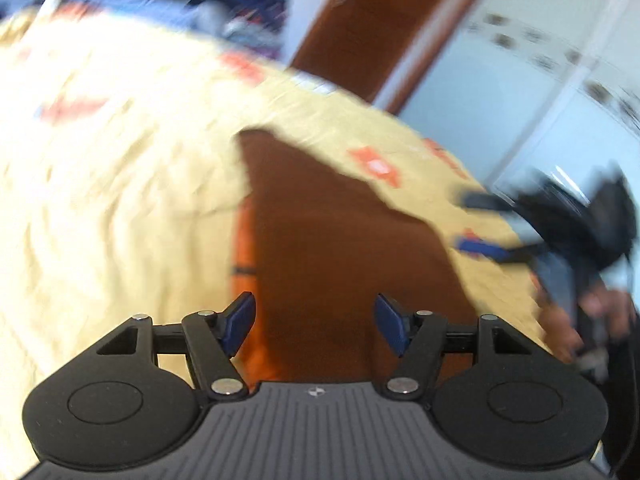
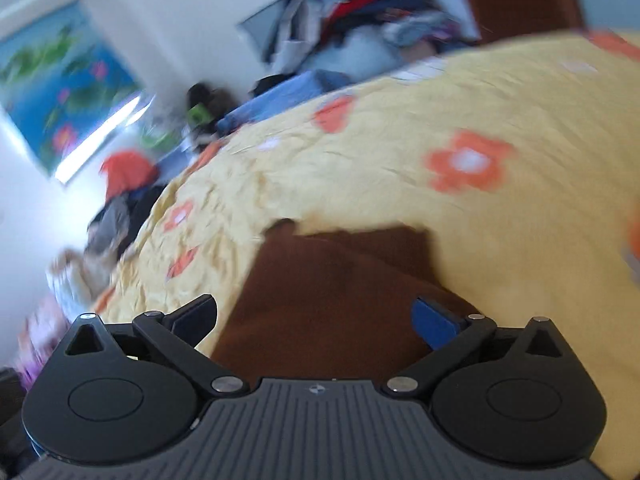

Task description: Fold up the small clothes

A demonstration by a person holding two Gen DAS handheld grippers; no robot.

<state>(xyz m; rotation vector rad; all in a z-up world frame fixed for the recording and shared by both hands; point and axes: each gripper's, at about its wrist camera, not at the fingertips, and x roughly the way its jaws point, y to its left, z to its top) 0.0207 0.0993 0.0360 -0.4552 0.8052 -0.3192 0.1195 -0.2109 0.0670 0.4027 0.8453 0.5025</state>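
We see the brown garment (image 1: pixel 340 248) spread on the yellow bedspread (image 1: pixel 120 184), directly ahead of and beneath both grippers. Our left gripper (image 1: pixel 315 326) and right gripper (image 2: pixel 316 320) hang released and empty. From the left its long axis runs away, narrowing to a far corner; both seem equally near.

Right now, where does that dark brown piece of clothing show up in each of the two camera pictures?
Left wrist view: the brown garment fills the centre, running down between the open left gripper.
Right wrist view: it lies low in the centre, ahead of the open right gripper.
Shared landmark: the yellow bedspread with orange flowers beneath it.
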